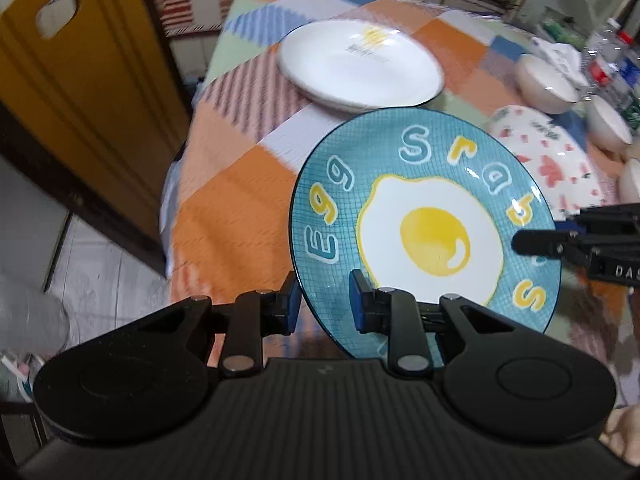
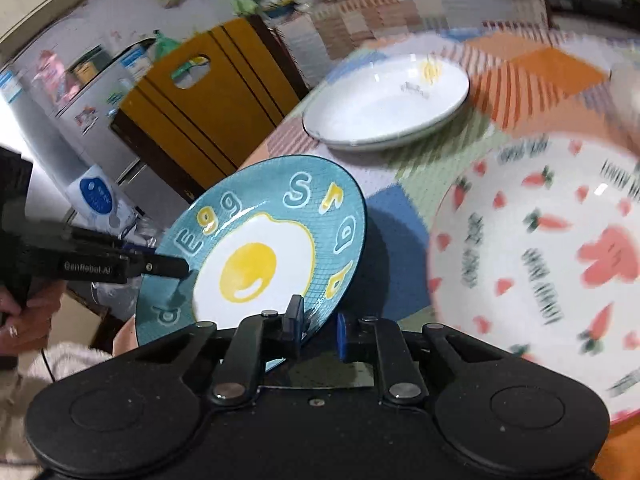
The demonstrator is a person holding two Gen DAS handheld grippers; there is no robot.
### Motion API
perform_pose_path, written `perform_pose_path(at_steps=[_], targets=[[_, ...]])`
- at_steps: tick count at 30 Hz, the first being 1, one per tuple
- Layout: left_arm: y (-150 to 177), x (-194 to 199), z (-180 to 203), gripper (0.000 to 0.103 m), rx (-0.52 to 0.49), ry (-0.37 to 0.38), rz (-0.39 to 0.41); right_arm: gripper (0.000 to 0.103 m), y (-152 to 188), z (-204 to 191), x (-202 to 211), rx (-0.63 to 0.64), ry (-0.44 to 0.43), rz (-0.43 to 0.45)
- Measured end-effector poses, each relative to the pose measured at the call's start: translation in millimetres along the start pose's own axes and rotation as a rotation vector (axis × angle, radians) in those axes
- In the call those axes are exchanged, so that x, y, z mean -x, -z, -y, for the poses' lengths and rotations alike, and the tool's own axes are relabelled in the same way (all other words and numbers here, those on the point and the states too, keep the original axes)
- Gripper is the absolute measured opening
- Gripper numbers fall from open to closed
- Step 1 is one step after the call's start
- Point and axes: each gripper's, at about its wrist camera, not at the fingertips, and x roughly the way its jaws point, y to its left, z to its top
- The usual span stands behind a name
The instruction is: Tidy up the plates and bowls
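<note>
both grippers are clamping the egg plate [image 1: 424, 216] at opposite rims: left fingers [image 1: 362, 304], right fingers [image 2: 294, 320]. white plate [image 1: 360, 66] is lying beyond it, across the desk [image 1: 224, 184].

Even indoor light, fisheye bending at edges. Motion blur smears tablecloth [image 1: 224, 184] and carrot bowl [image 2: 532, 280]; blue egg plate [image 1: 424, 232] stays sharp, small glare.

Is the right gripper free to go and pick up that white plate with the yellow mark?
Probably not yet. The right gripper is shut on the rim of the blue egg plate, which the left gripper grips too. The white plate itself lies uncovered on the tablecloth, beyond it.
</note>
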Motion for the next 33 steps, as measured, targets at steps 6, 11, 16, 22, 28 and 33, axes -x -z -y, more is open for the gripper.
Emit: perform_pose_path(at_steps=[6,11,16,22,28,33], targets=[[-19.7,5.0,39.5,0.024,-0.044,0.073,0.021,0.021,-9.7,24.3,45.4,0.014,0.056,0.071],[-35.4,-10.3,70.0,0.024,-0.072,0.126,-0.007,0.021,-13.6,48.5,72.5,0.021,0.114,0.095],[-44.4,-31.6,95.1,0.024,-0.063,0.162,-0.04,0.021,-14.7,74.5,85.8,0.007,0.157,0.084],[-48.9,-54.9,117.6,0.024,-0.07,0.172,-0.073,0.021,-7.3,100.3,89.6,-0.034,0.177,0.059],[-56.9,-69.9,135.4,0.025,-0.115,0.148,-0.08,0.021,4.3,122.5,86.6,-0.13,0.177,0.051],[-65.0,-80.6,144.9,0.026,-0.116,0.127,-0.111,0.021,4.5,128.7,85.2,-0.15,0.205,0.041]])
